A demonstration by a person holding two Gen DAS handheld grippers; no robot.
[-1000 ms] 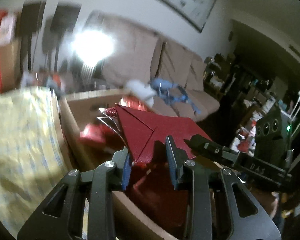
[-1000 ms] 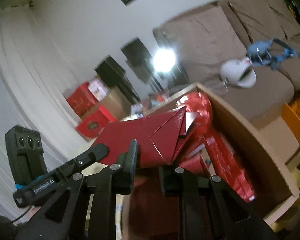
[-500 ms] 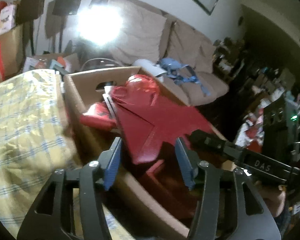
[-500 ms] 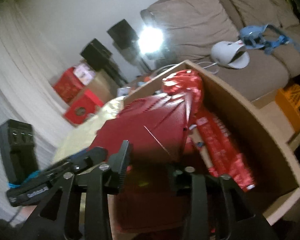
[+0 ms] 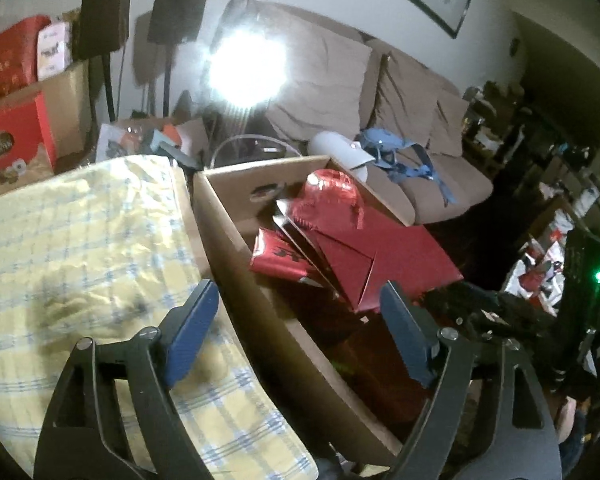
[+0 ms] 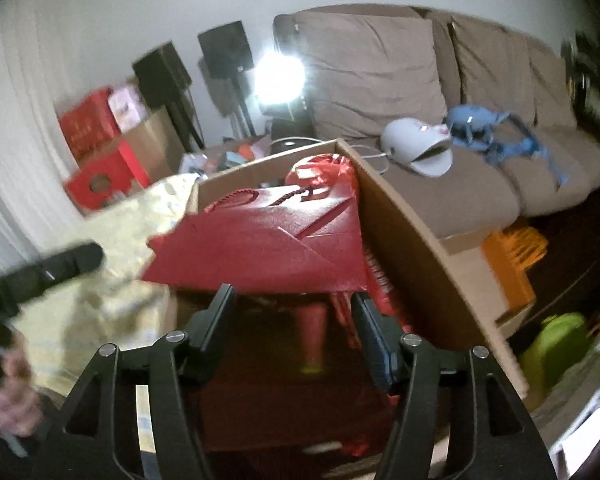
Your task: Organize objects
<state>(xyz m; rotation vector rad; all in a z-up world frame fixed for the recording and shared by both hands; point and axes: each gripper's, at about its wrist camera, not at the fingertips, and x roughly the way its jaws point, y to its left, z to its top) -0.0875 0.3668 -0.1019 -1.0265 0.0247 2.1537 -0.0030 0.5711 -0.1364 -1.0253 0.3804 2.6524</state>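
A flat, folded red paper gift bag [image 5: 384, 264] lies on other red packages inside an open cardboard box [image 5: 236, 248]. My left gripper [image 5: 300, 324] hovers over the box's near wall. Its jaws are opening wide, the blue pads [image 5: 188, 332] touch nothing, and the bag lies beyond them. In the right wrist view the same bag [image 6: 268, 248] rests across the box [image 6: 412, 248], just past my right gripper [image 6: 294, 320]. Those jaws are opening too, and no pad presses on the bag. The left gripper's body [image 6: 40, 272] and a hand [image 6: 4, 380] show at that view's left.
A yellow checked cloth [image 5: 80, 260] covers the surface left of the box. Behind stands a beige sofa [image 6: 440, 184] with a white helmet-like object [image 6: 416, 148] and blue straps [image 6: 496, 136]. Red boxes [image 5: 12, 148] are stacked far left. A bright lamp [image 5: 246, 68] glares. An orange crate [image 6: 512, 256] sits right.
Both grippers were shut on the red bag's near edge. Both have opened and drawn back, and the bag has dropped flat onto the things in the box.
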